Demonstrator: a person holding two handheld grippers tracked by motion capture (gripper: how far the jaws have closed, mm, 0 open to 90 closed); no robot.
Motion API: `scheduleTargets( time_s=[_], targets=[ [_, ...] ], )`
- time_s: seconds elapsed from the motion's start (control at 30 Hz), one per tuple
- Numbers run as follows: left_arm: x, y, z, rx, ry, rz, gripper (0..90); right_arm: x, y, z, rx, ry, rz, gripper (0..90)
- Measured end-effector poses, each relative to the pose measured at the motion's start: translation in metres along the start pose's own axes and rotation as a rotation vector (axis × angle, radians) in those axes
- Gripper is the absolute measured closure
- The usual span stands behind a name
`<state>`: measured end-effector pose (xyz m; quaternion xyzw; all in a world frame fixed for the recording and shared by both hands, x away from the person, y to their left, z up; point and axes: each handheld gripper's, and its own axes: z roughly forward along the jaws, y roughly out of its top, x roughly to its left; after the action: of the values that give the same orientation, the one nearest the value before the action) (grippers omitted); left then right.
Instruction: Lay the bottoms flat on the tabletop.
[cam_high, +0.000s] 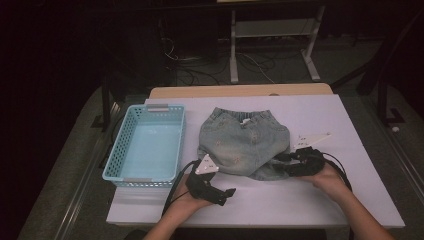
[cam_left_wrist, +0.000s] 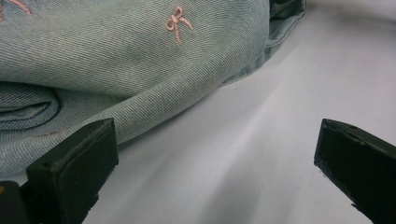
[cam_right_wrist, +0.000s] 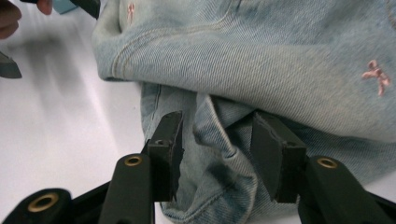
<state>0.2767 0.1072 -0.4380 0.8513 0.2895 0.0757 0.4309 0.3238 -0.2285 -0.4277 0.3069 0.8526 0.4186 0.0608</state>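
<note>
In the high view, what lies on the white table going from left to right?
Light blue basket → left claw, held near the table's front edge → denim shorts → right claw, at the shorts' lower right hem.

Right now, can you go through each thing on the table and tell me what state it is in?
Denim shorts: lying flat on the table, hem edge bunched up near the right tongs.
Blue basket: upright, nothing in it.
Left tongs: open, beside the shorts, nothing between the jaws.
Right tongs: jaws partly open around a fold of the shorts' hem, whether they press on it cannot be told.
</note>
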Motion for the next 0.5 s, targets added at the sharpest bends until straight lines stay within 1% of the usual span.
scheduleTargets(
  time_s=[0.1, 0.17, 0.23, 0.33, 0.5],
  targets=[
    [-0.0001, -0.0002, 0.0004, 0.002, -0.002, -0.002, 0.0, 0.0016, -0.0011, 0.0016, 0.014, -0.012, -0.017, 56.1],
    [0.0, -0.0004, -0.0002, 0.003, -0.003, -0.004, 0.0, 0.0023, -0.0021, 0.002, 0.02, -0.018, -0.021, 58.4],
    [0.0003, -0.0005, -0.0007, 0.004, -0.003, -0.006, 0.0, 0.0023, -0.0034, 0.0016, 0.03, -0.026, -0.027, 58.6],
    [0.0009, -0.0008, -0.0007, 0.002, -0.006, -0.009, 0.0, 0.001, -0.0046, 0.0005, 0.034, -0.027, -0.032, 61.9],
    [0.0011, -0.0007, -0.0003, 0.007, -0.008, -0.008, 0.0, 0.0019, -0.0047, -0.0014, 0.035, -0.039, -0.041, 73.6]
  ],
)
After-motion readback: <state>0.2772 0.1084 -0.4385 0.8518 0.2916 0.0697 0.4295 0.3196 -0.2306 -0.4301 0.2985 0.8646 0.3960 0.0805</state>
